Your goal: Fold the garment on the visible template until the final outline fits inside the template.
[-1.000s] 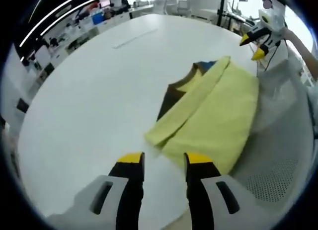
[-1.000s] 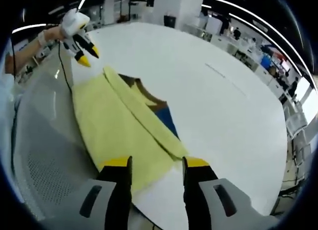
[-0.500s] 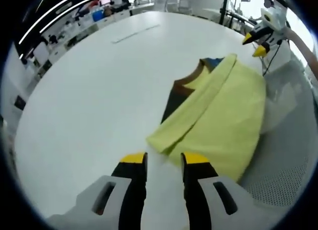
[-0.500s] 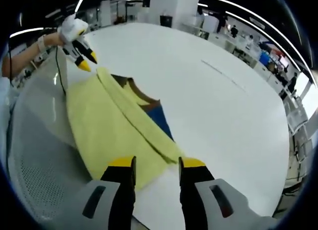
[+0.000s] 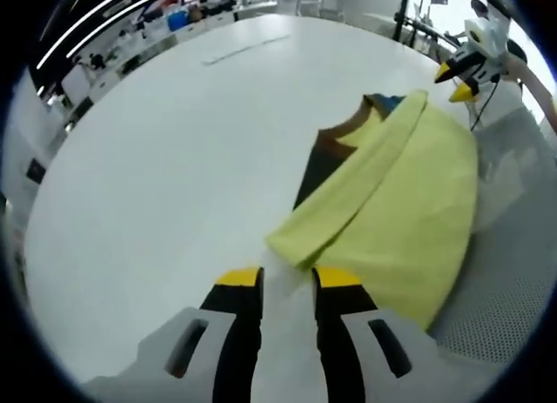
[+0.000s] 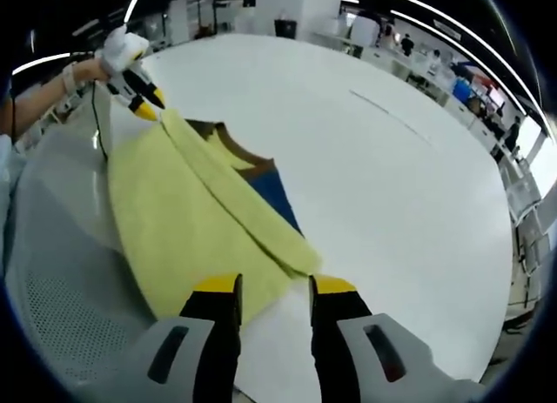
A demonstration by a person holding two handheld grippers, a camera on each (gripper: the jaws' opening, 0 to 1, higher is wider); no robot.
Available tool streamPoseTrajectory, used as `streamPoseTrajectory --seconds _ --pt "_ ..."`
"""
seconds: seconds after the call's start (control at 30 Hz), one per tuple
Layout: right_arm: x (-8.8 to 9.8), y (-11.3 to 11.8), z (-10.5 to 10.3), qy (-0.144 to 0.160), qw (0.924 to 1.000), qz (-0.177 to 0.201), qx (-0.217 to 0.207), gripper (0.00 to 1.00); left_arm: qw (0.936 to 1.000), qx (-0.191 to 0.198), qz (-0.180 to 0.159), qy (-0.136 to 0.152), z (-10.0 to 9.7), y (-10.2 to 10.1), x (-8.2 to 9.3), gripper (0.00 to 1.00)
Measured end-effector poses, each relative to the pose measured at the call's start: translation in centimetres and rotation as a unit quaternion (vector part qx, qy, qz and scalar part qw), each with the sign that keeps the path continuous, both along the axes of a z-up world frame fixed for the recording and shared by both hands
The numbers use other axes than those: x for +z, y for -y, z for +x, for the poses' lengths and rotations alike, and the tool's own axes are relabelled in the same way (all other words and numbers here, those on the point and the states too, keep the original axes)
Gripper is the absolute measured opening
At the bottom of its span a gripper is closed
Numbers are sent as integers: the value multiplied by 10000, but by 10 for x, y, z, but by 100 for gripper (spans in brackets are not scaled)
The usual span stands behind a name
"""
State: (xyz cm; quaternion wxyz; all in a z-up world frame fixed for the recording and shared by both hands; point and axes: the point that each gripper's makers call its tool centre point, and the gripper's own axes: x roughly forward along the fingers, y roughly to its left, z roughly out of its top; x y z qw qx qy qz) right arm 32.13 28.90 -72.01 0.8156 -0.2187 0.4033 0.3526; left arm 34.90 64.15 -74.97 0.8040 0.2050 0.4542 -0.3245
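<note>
The yellow garment (image 5: 409, 211) lies partly folded over the dark template (image 5: 315, 164) on the white surface (image 5: 165, 159), and both left tongs (image 5: 276, 278) and right tongs (image 6: 273, 285) hover spread and empty at opposite ends, seemingly poised to pinch the folded edge next.

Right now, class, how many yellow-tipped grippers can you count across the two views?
2. The left gripper rises at the near corner of the yellow garment on the white table; the right gripper rises at the garment's opposite end.
</note>
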Motion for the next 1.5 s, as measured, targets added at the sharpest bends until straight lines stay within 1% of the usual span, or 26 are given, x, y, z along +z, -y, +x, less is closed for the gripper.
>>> streamPoseTrajectory --seconds 0.07,0.33,0.47,0.6,0.77,0.87,1.23,1.5 --pt "-2 1 2 -3 10000 -15 -3 30 10000 13 -1 18 1 1 0 19" --pt "-9 5 11 -64 10000 -23 -71 27 10000 34 -3 -60 2 0 -6 19" --pt "-13 5 13 -99 9999 -8 -122 24 10000 44 -46 -50 3 2 -6 17" --pt "-17 7 16 -136 9997 25 -201 19 9999 42 -87 -97 4 4 -8 15" --pt "-20 10 18 -160 9995 61 -280 18 9999 43 -97 -114 5 5 -9 13" --pt "-24 13 20 -174 9993 29 -330 15 9998 23 -98 -141 5 6 -11 12" --pt "-30 14 24 -242 9991 21 -354 12 9997 28 -162 -159 8 8 -12 7" --pt "-36 16 25 -284 9988 25 -405 9 9996 94 -212 -143 8 8 -13 6"
